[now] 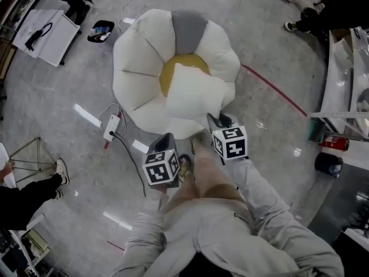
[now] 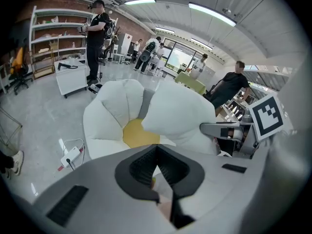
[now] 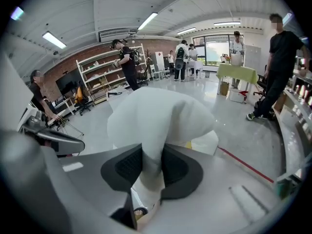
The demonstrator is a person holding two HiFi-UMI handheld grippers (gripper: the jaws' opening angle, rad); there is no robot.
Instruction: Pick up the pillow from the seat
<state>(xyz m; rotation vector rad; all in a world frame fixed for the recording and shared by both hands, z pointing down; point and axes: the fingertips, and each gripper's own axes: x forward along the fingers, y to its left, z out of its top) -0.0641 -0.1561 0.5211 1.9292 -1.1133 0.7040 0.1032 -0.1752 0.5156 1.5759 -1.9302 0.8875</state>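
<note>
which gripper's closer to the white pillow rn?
Right. Right gripper is clamped on the pillow; left gripper hangs beside it by the seat, jaws together, no pillow between them.

White power strip [image 1: 110, 127] lies on the floor [image 1: 69, 97] at nine o'clock. Red floor line [image 1: 274, 89] runs at two o'clock; white table [image 1: 49, 33] at ten.

Both grippers are held out in front of the body and pointed forward and steeply down. The left gripper [image 1: 167, 136] is carried on the left arm [image 1: 141, 235]. Its jaws are seen together at the tips, and nothing is seen clamped between them. The right gripper [image 1: 218, 120], carried on the right arm [image 1: 262, 195], is held just beside it and slightly further forward. Its jaws are pressed onto a fold of the pillow [image 3: 156, 116].
</note>
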